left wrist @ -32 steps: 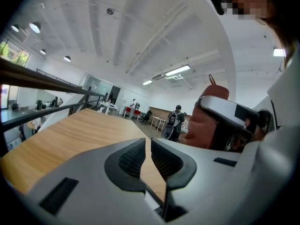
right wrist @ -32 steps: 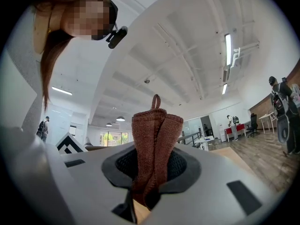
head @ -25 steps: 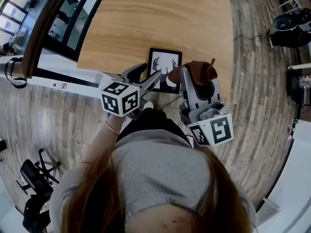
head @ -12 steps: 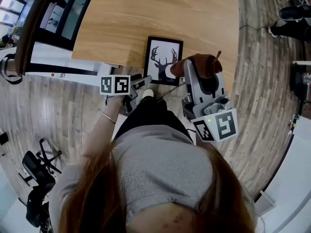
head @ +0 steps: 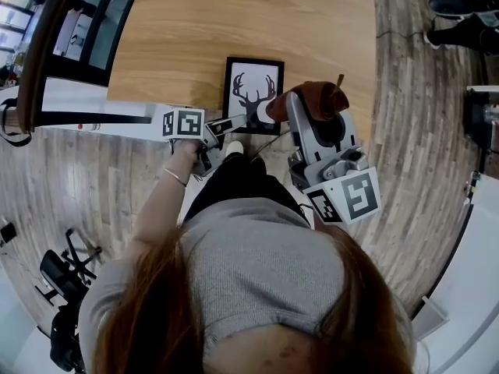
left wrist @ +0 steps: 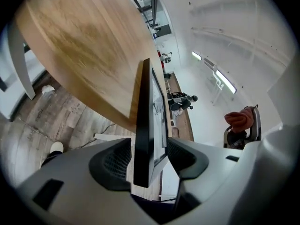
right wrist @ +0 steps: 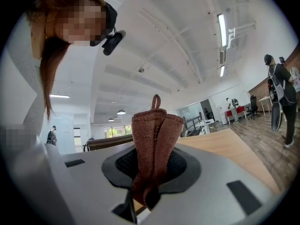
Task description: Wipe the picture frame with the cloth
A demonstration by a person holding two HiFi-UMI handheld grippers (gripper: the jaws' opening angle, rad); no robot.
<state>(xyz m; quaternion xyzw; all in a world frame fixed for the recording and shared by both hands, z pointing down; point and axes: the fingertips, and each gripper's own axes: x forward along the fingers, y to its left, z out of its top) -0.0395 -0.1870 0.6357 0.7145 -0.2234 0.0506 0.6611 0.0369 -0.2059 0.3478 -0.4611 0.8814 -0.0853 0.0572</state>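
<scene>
Evidently to steady it for wiping, the left gripper (left wrist: 149, 158) straddles the picture frame (head: 253, 93) edge-on with jaws apart, while the right gripper (right wrist: 152, 168) clamps the cloth (right wrist: 154, 135) ready

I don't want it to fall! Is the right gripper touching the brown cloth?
Touching. In the right gripper view, the right gripper squeezes the folded cloth between its pads.

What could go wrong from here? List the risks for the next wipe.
1. The picture frame's near edge juts past the table rim. The left gripper's open jaws only straddle it without pressing, so a wiping push could slide it or tip it off.
2. The brown cloth is a narrow wad pinched in the right gripper. Little fabric sticks out, so the hard jaw tips might scrape the picture's face.
</scene>
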